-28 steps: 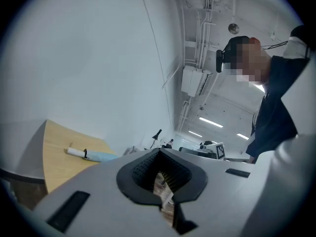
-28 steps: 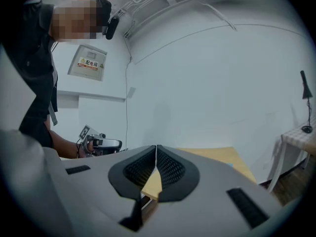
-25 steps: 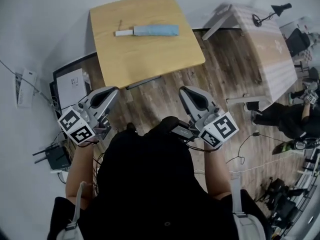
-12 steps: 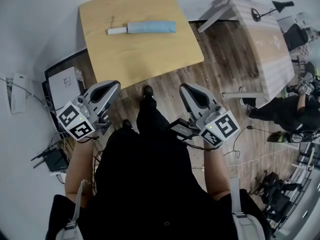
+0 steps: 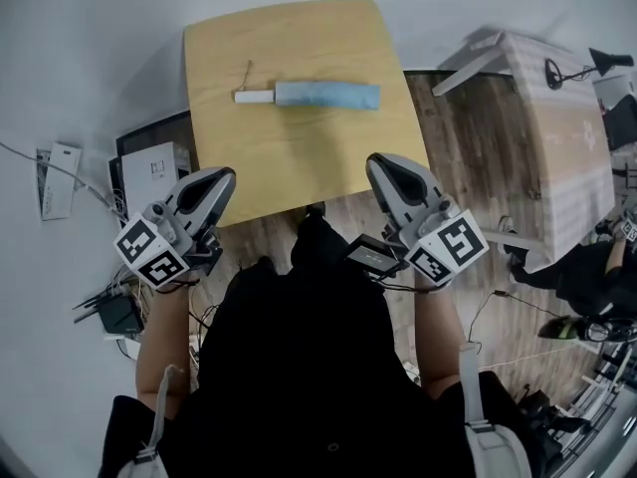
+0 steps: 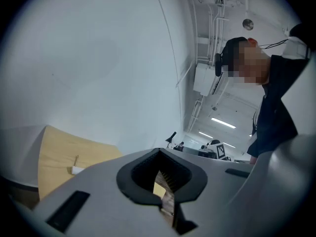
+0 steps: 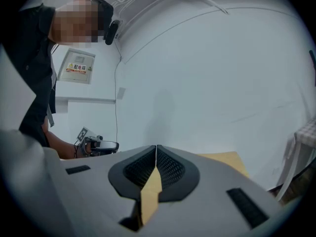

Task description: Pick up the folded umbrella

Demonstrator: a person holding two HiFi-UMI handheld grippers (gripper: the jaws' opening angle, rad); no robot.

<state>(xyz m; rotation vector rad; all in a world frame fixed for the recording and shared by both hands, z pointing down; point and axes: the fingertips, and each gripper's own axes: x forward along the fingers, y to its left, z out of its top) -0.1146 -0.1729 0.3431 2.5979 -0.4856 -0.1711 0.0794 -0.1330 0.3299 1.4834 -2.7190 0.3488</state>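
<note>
- My left gripper (image 5: 221,174) has its jaws drawn together at the tips. The left gripper view (image 6: 158,150) shows only a slim hollow between the ribbed pads, with nothing in it.
- My right gripper (image 5: 378,160) is closed as well. In the right gripper view (image 7: 156,146) the two tips meet along a thin seam and nothing is caught between them.
- The folded umbrella (image 5: 323,95) lies flat on the wooden table (image 5: 299,167), ahead of both pairs of jaws and well apart from them.
- It lies crosswise to the way my jaws point. Its pale blue body is ahead of my right jaws and its white handle (image 5: 254,96) ahead of my left jaws.
- A thin strap (image 5: 246,71) trails from the handle end, on the side away from my jaws.
- From the left gripper view, only the white handle tip (image 6: 76,170) peeks past the gripper body, to the left of the jaws and beyond them.
- In the head view both jaw tips show over the near edge of the table, the left at its near left corner and the right towards its near right corner.
- The marker cube on each gripper sits behind its jaws, left (image 5: 149,252) and right (image 5: 448,252).
</note>
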